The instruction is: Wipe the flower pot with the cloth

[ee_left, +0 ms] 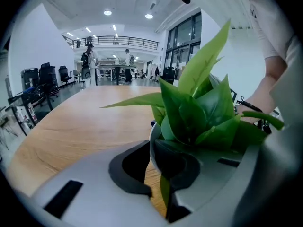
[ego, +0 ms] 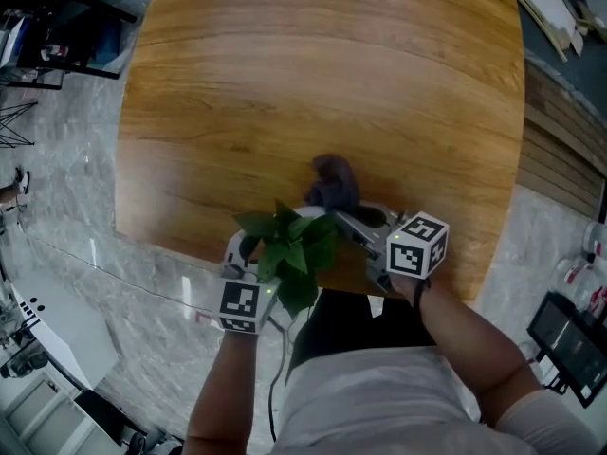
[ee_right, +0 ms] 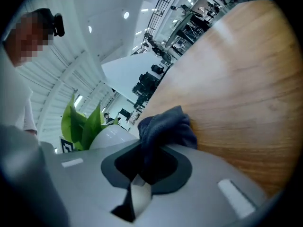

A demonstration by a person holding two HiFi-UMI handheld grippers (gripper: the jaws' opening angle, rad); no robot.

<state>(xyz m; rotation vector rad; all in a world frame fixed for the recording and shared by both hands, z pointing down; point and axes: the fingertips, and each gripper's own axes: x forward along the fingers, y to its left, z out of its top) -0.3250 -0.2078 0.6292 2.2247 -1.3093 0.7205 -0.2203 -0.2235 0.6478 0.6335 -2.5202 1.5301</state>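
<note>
A small white flower pot (ee_left: pixel 153 145) with broad green leaves (ego: pixel 289 245) stands near the wooden table's (ego: pixel 322 83) front edge. In the head view the leaves hide most of the pot. My left gripper (ego: pixel 248 250) is at the pot's left side, and in the left gripper view (ee_left: pixel 156 174) its jaws are shut on the pot's rim. A dark grey cloth (ego: pixel 332 182) bunches just behind the plant. My right gripper (ego: pixel 347 219) is shut on that cloth (ee_right: pixel 163 126), right beside the pot's white wall (ee_right: pixel 111 136).
The pot stands close to the table's near edge, with the person's body right behind it. A broad stretch of bare wood (ego: pixel 313 55) lies beyond the cloth. Grey marble floor (ego: pixel 66 188) lies to the left, with office chairs and desks far off.
</note>
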